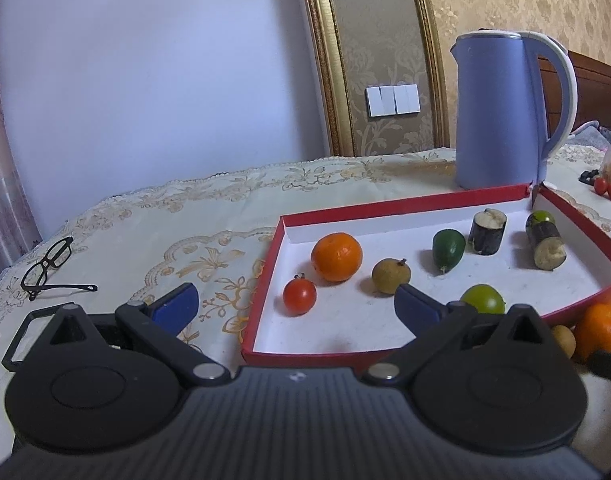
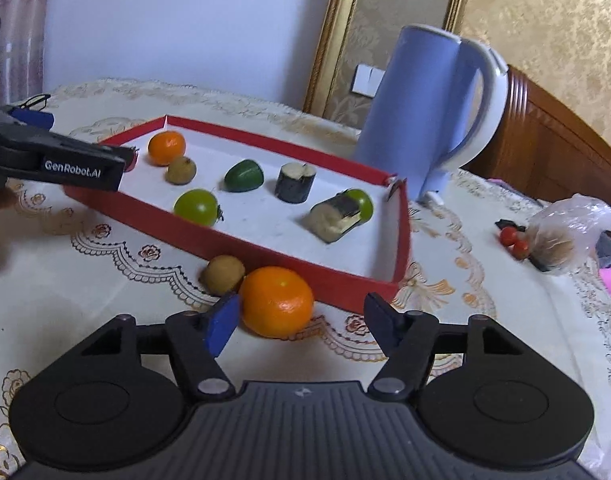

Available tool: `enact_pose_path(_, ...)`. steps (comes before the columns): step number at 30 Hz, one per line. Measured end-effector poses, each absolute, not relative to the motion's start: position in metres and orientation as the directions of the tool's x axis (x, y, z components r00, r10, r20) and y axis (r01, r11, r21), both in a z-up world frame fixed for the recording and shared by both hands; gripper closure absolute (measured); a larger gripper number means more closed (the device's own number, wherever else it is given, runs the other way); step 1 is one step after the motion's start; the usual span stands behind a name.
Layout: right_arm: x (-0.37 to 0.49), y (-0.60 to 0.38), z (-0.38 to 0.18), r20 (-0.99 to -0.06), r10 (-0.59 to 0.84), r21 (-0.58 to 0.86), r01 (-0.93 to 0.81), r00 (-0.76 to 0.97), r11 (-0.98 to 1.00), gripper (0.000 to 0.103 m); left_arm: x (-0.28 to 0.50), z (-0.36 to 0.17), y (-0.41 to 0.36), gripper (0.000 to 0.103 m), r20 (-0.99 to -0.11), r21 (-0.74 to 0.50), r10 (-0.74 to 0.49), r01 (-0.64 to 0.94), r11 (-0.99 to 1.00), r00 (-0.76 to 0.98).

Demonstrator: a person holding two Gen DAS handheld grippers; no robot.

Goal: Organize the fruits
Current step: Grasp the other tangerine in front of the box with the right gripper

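Observation:
A red tray (image 1: pixel 265 276) (image 2: pixel 265 248) with a white floor holds an orange (image 1: pixel 336 257), a red tomato (image 1: pixel 299 295), a brown longan (image 1: pixel 390 276), a green fruit (image 1: pixel 448 249), a green tomato (image 1: pixel 483 300) and two dark cut sugarcane pieces (image 1: pixel 487 231). My left gripper (image 1: pixel 297 306) is open and empty over the tray's near left corner. My right gripper (image 2: pixel 303 322) is open, with a second orange (image 2: pixel 276 302) on the cloth between its fingers, just outside the tray. A second longan (image 2: pixel 223 274) lies beside that orange.
A blue kettle (image 1: pixel 501 112) (image 2: pixel 429 112) stands behind the tray. Black glasses (image 1: pixel 49 266) lie at the left. Small red tomatoes (image 2: pixel 513 240) and a plastic bag (image 2: pixel 565 232) lie at the right. A cream embroidered cloth (image 2: pixel 485 320) covers the table.

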State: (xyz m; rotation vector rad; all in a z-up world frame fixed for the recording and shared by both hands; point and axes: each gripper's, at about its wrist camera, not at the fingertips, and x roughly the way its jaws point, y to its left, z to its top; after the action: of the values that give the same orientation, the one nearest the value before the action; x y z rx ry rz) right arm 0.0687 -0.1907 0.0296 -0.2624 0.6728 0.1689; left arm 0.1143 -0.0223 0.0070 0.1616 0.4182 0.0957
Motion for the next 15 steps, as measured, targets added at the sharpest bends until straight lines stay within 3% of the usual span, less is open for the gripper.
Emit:
enact_pose_path(2,0.069,-0.187,0.028,-0.635,0.078,-0.189,-0.252,0.768,0.949,0.035,0.114,0.007,-0.022,0.000,-0.396,0.173,0.122,-0.056,0.983,0.910)
enact_pose_path(6,0.075,-0.183,0.027,-0.647,0.093,-0.184,-0.273,0.757,0.944,0.058,0.114,0.008,-0.022,0.000,-0.397,0.168,0.112,-0.048,0.985,0.911)
enact_pose_path(11,0.073,-0.189,0.030,-0.653,0.106,-0.146,-0.262,0.749,0.954,0.060,0.113,0.010,-0.019,0.000,-0.403,0.134,0.085,-0.033,0.990,0.911)
enact_pose_path(15,0.049,-0.209,0.045,-0.605,0.093,-0.127,-0.211,0.791,0.969,0.061,0.100,0.013,-0.029,0.001,-0.432,0.120,0.052,0.000,0.993,0.900)
